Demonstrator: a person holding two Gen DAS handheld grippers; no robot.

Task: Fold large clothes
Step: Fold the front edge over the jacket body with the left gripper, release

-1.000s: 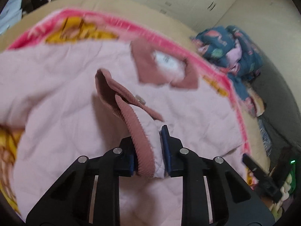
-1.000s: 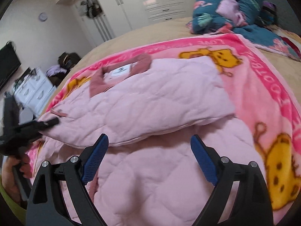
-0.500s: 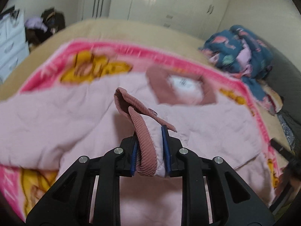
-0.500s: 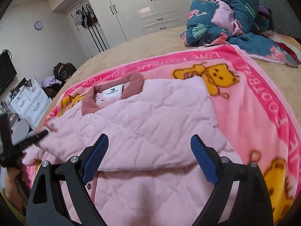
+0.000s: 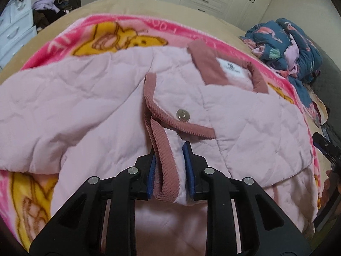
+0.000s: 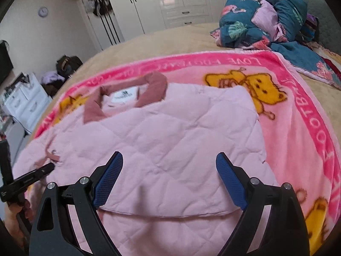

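Observation:
A pale pink quilted jacket [image 6: 174, 140] with a dusty-rose corduroy collar [image 6: 153, 89] lies on a pink bear-print blanket [image 6: 298, 115] on the bed. It also fills the left wrist view [image 5: 64, 111]. My left gripper [image 5: 170, 170] is shut on the jacket's sleeve cuff [image 5: 166, 166], a corduroy-trimmed end with a silver snap [image 5: 182, 114], held over the jacket's chest. The same gripper shows at the far left of the right wrist view [image 6: 48, 167]. My right gripper [image 6: 169, 181] is open and empty, low over the jacket's folded lower edge.
A heap of blue flamingo-print bedding [image 6: 266, 17] sits at the bed's far right corner [image 5: 294, 49]. White wardrobes [image 6: 181, 0] line the back wall. A white drawer unit [image 6: 25, 104] and a dark bag with clothes [image 5: 57, 6] stand left of the bed.
My left gripper has carried the cuff inward across the jacket, so the sleeve now lies folded over the chest. My right gripper has stayed open and drawn nearer the jacket's lower edge.

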